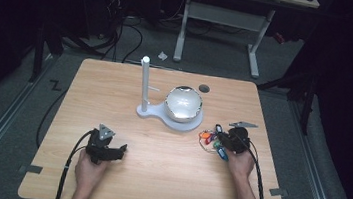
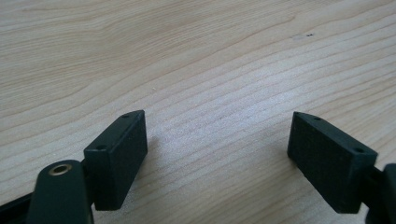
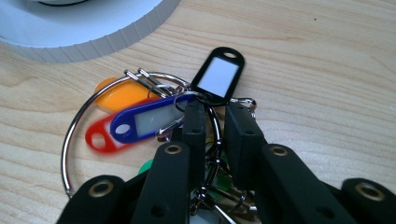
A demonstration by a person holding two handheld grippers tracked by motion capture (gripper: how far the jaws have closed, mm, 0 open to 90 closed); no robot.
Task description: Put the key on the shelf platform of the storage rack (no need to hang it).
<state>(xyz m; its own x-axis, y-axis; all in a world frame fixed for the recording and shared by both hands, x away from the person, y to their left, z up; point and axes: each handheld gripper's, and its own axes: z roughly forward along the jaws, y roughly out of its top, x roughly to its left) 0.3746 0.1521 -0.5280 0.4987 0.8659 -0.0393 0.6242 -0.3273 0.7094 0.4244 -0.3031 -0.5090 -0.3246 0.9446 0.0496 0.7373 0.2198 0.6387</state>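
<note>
Two hand-held grippers work over one wooden table [image 1: 155, 177], one in each of the person's hands. At the left, the left hand-held gripper [image 1: 119, 152] rests low on the bare wood near the front edge, and the left gripper view shows its two black jaws standing wide apart with nothing but wood grain between them. Toward the middle of the table stands one white stand [image 1: 162, 114], a flat base with one upright white post [image 1: 143, 83] at its left end and one shiny silver dome [image 1: 183, 103] at its right end. Just behind the dome, one small dark round mark [image 1: 204, 88] sits on the tabletop. At the right, the right hand-held gripper [image 3: 215, 122] has its jaws drawn close together on one large metal key ring [image 3: 74, 140], the wire of the ring running between the pads. The ring lies on the table just in front of the stand's rim, to its right. Four plastic key tags are plain on it: one orange [image 3: 119, 96], one red [image 3: 100, 135], one blue [image 3: 149, 119] and one black with a white label [image 3: 218, 77]; a bit of green [image 3: 148, 165] shows under the jaws, too hidden to count. The red tag is blurred
</note>
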